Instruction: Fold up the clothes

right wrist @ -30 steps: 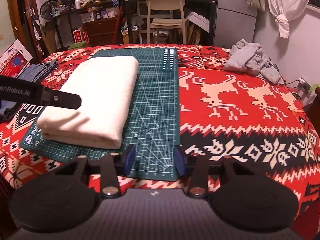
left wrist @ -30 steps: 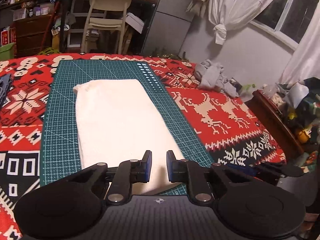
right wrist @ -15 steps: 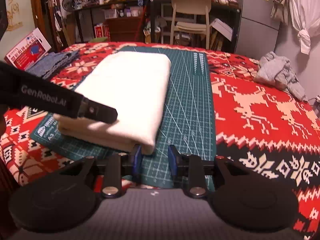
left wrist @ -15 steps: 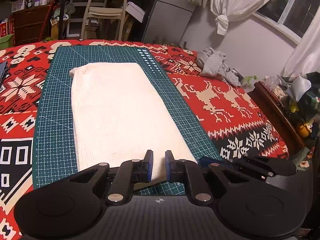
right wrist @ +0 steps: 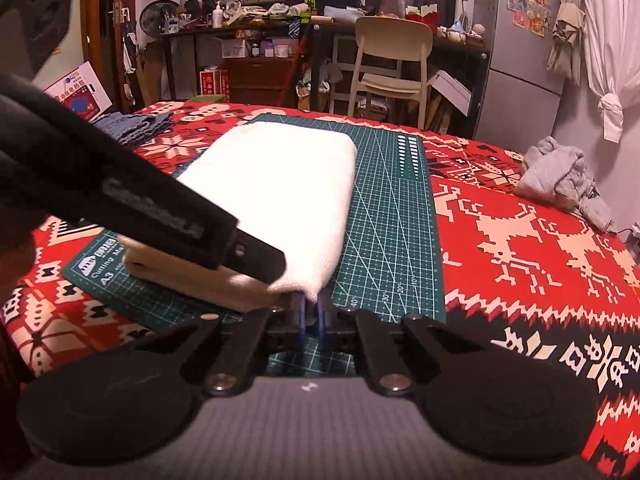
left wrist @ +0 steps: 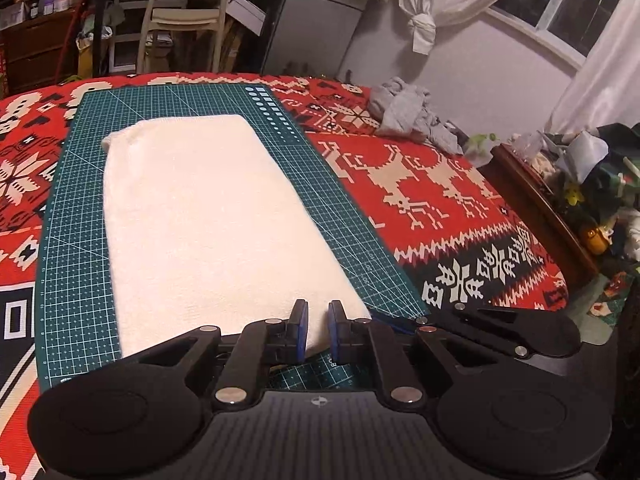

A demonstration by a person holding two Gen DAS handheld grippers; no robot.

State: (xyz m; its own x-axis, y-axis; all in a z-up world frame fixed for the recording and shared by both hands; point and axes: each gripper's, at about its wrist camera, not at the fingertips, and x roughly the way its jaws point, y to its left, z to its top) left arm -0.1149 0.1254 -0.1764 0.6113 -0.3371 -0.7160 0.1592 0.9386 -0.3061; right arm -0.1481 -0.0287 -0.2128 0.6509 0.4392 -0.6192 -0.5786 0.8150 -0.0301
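In the left wrist view, the left tool (left wrist: 318, 330) covers the near edge of the folded white cloth (left wrist: 208, 216), so whether its blue pads (left wrist: 301, 330) press the fabric cannot be told. The cutting mat (left wrist: 76, 240) loses its near edge behind the tool's body. In the right wrist view, the left tool's black arm crosses the cloth's near left corner, and its white lettering is blurred. The right tool (right wrist: 312, 312) has its pad tips tucked under the cloth's corner. The red patterned bed cover (right wrist: 540, 260) runs off both side edges.
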